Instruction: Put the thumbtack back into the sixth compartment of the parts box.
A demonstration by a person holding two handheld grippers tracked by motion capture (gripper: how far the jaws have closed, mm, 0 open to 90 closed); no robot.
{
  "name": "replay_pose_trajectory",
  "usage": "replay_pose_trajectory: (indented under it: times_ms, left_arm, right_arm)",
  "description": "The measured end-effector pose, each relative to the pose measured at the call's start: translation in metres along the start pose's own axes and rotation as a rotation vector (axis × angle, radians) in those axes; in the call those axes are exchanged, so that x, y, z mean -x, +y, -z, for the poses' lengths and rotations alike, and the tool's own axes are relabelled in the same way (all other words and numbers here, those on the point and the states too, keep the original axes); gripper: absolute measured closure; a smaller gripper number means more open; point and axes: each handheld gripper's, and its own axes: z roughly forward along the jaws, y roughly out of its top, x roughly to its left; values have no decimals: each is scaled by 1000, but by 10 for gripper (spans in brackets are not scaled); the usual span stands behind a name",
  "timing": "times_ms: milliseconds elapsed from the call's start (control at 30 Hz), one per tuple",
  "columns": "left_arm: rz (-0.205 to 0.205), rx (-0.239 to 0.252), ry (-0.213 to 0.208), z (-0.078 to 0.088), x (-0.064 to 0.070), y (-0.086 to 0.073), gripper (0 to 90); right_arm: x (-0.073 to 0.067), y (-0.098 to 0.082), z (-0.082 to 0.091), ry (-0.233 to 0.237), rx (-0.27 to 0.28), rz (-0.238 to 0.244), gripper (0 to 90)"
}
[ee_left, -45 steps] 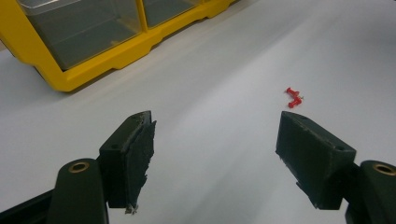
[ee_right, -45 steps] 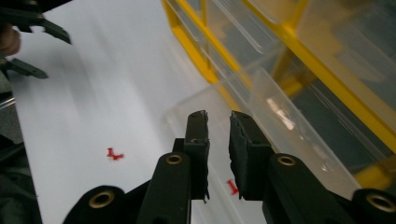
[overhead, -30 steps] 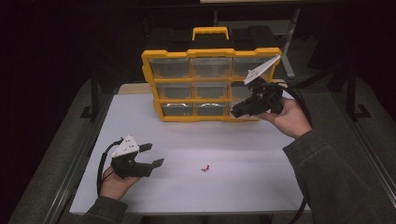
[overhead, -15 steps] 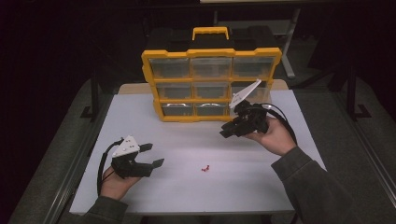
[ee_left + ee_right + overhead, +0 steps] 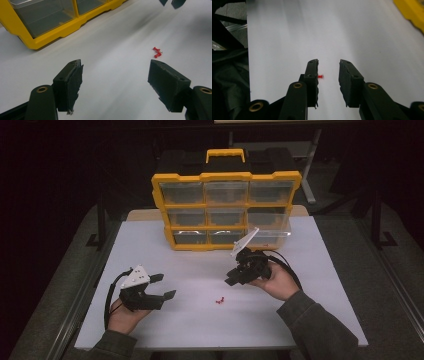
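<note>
Your right tool has dropped from the yellow organizer toward the table, its jaws just opening, nothing between them. The red pushpins lie at seven o'clock, nearer it than your wide-open, empty left tool.

We could not count the red push pins in the high view, too small; in the right gripper view the table was blurred, one pin half hidden behind a jaw, and the yellow organizer was cut off at the corner
</note>
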Motion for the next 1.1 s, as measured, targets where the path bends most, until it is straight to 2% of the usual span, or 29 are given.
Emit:
replay_pose_trajectory:
  times_ms: [233,300,433,633,667,767,1100]
  left_arm:
    - [6,1,-1,0,0,0,270]
    - [-3,0,-2,-1,0,0,271]
    - [-8,-5,-3,0,0,0,271]
    - [-6,-7,-1,0,0,0,269]
    - [-20,-7,2,0,-1,0,269]
    - [-5,-6,0,0,-1,-1,268]
    - [-6,-9,0,1,-2,-1,268]
  right_arm:
    - [-3,-1,-17,21,-13,7,670]
    - [-4,-1,-23,29,-17,14,670]
    - [-8,-1,-33,37,-51,5,671]
    - [-12,-2,-51,52,-79,23,683]
    - [-13,-2,-57,63,-89,34,692]
    - [-14,-3,-63,63,-103,42,695]
    - [-17,-4,-78,46,-160,46,727]
